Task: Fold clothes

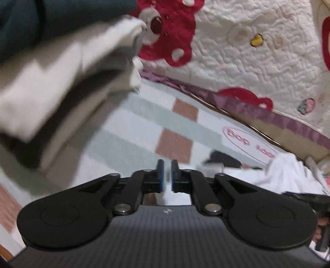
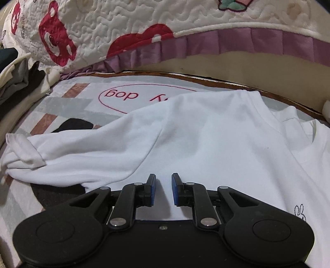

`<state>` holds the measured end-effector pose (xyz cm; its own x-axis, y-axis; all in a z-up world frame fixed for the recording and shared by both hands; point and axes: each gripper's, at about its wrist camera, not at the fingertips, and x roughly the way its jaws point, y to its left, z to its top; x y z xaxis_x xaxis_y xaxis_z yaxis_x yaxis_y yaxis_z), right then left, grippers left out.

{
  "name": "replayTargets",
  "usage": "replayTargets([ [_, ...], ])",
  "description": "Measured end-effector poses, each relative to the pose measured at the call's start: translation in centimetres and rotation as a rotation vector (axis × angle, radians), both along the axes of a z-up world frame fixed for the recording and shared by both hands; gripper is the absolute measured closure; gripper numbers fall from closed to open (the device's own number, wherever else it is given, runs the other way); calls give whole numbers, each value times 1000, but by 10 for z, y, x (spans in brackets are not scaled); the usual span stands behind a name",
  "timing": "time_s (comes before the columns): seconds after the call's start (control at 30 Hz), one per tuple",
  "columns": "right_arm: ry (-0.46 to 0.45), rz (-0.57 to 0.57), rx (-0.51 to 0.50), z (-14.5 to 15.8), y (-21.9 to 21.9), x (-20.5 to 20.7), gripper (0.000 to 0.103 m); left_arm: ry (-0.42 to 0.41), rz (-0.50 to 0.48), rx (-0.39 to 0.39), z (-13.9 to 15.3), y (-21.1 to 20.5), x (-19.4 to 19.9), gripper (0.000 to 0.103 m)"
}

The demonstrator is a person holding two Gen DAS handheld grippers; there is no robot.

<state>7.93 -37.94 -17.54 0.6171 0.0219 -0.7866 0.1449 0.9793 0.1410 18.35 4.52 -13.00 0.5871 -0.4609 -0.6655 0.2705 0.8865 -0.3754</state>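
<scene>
One white T-shirt (image 2: pixel 206 134) lies on one patterned mat (image 2: pixel 68 103); left of it, one stack of folded clothes (image 2: pixel 18 82); behind, one quilt (image 2: pixel 144 18).

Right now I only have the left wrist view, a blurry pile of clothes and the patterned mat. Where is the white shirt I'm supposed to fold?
Observer: The white T-shirt lies spread on the mat directly ahead of the right gripper, collar toward the right.
Operator: Is the right gripper holding it?
Observer: No. Its jaws stand apart above the fabric with nothing between them.
Operator: How is the sleeve lying?
Observer: The sleeve stretches out to the left, its cuff crumpled.
Operator: Any marking on the shirt?
Observer: A small bunny outline sits near the right edge of that view.
</scene>
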Motion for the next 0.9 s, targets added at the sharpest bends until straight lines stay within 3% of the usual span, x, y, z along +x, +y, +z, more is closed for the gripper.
replayTargets([
  [0.13,-18,6,27,0,7,-1,83,-51,-152,26,0,-24,-7,64],
  [0.2,-7,11,63,-2,12,0,82,-97,-267,61,6,-44,-11,47],
  [0.3,-7,39,91,-5,26,-4,81,-93,-275,89,2,-52,-3,37],
  [0.57,-70,59,71,6,44,-29,80,-73,-282,160,-8,-70,19,36],
  [0.63,-88,85,58,13,50,-36,80,-68,-283,178,-11,-75,25,40],
  [0.7,-101,115,65,17,55,-41,76,-64,-285,196,-13,-79,31,98],
  [0.77,-98,145,65,16,61,-43,72,-59,-287,214,-16,-84,36,99],
  [0.8,-94,156,61,14,63,-43,72,-88,-244,186,-9,-77,36,99],
  [0.9,-77,174,49,7,67,-42,72,-247,-59,158,27,-48,27,99],
])
